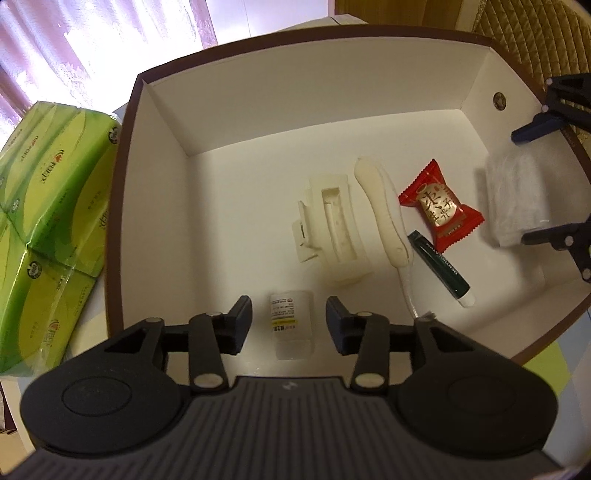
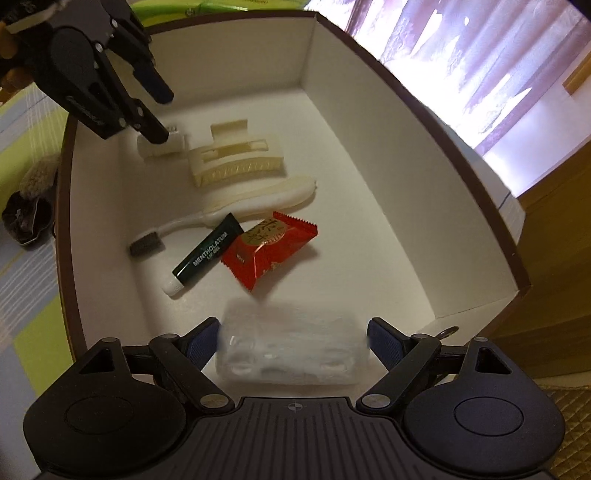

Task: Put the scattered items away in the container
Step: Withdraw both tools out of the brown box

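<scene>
A brown-rimmed white box (image 1: 332, 92) (image 2: 369, 147) holds a cream hair claw (image 1: 332, 229) (image 2: 232, 162), a cream toothbrush (image 1: 384, 210) (image 2: 258, 195), a green lip gel tube (image 1: 439, 266) (image 2: 207, 254) and a red candy packet (image 1: 441, 206) (image 2: 269, 251). A small white bottle (image 1: 290, 325) (image 2: 173, 146) lies on the box floor between the fingers of my left gripper (image 1: 289, 310) (image 2: 162, 116), with a gap on each side. My right gripper (image 2: 293, 339) (image 1: 522, 184) is over the box's near end, its pads against both ends of a blurred clear plastic packet (image 2: 295, 350) (image 1: 513, 199).
Green tissue packs (image 1: 48, 221) lie against the box's outer left wall. A checked green and grey cloth (image 2: 29, 332) covers the surface, with a dark furry item (image 2: 26, 218) on it. Bright curtains (image 1: 92, 37) hang behind. A tan quilted surface (image 1: 535, 26) lies past the far corner.
</scene>
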Action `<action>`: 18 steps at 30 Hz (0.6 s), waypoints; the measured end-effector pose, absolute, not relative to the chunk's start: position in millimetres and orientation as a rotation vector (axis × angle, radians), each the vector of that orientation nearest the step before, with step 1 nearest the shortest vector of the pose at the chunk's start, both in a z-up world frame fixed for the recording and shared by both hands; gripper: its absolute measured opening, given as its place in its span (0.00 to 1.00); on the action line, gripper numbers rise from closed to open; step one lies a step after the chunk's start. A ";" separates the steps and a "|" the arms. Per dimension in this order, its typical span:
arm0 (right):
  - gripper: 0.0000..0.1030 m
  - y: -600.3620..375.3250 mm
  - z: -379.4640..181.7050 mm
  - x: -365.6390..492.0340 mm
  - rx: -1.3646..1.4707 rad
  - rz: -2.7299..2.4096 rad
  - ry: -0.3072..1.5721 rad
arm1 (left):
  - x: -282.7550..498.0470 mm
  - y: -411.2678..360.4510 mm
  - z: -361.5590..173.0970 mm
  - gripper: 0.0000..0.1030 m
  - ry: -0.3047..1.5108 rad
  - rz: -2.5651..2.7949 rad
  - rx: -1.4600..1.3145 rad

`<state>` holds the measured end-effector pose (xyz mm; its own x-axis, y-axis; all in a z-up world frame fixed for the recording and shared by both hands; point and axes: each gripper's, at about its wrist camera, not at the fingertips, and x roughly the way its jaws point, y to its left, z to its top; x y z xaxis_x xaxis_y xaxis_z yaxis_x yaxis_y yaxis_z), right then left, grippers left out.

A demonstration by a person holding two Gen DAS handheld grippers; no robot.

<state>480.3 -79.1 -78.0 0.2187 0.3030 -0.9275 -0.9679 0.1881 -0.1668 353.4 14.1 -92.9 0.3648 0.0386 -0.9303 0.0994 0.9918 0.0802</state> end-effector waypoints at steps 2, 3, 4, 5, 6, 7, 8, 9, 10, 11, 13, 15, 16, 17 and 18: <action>0.98 -79.2 -78.1 480.8 -0.941 1.097 0.901 | 352.0 14.9 -90.9 0.48 1.196 -0.039 0.115; 1.00 -79.8 -77.6 480.3 -0.944 1.090 0.878 | 352.3 15.5 -89.9 0.52 1.196 -0.039 0.108; 1.00 -80.5 -76.1 479.7 -0.944 1.087 0.853 | 353.4 16.1 -88.8 0.59 1.196 -0.039 0.101; 1.00 -80.9 -74.4 480.8 -0.933 1.093 0.858 | 353.2 16.8 -87.5 0.62 1.194 -0.040 0.095; 1.00 -81.0 -72.8 482.7 -0.918 1.095 0.868 | 352.9 17.1 -86.2 0.62 1.194 -0.040 0.092; 1.00 -81.8 -71.0 483.8 -0.906 1.091 0.867 | 352.8 17.0 -85.5 0.62 1.194 -0.037 0.091; 1.00 -82.6 -69.2 484.2 -0.902 1.085 0.858 | 352.8 17.1 -85.3 0.63 1.194 -0.034 0.091; 1.00 -83.4 -67.4 484.3 -0.899 1.080 0.851 | 353.2 17.4 -84.9 0.64 1.195 -0.035 0.087; 1.00 -84.7 -65.4 484.3 -0.894 1.076 0.844 | 352.9 17.0 -83.6 0.66 1.195 -0.036 0.081; 1.00 -86.5 -63.1 484.1 -0.885 1.073 0.838 | 352.1 16.4 -81.8 0.70 1.195 -0.036 0.075; 1.00 -90.4 -58.0 483.4 -0.853 1.069 0.832 | 350.5 14.8 -78.2 0.75 1.189 -0.034 0.067; 1.00 -94.4 -52.2 481.2 -0.815 1.071 0.826 | 348.6 13.2 -74.7 0.75 1.179 -0.035 0.060; 1.00 -95.9 -49.5 479.4 -0.799 1.072 0.821 | 347.4 12.3 -73.0 0.75 1.175 -0.034 0.059; 1.00 -97.5 -46.8 477.1 -0.786 1.072 0.814 | 346.2 11.4 -71.7 0.75 1.172 -0.032 0.059; 1.00 -99.2 -44.1 474.4 -0.776 1.071 0.805 | 344.9 10.7 -70.0 0.75 1.170 -0.031 0.060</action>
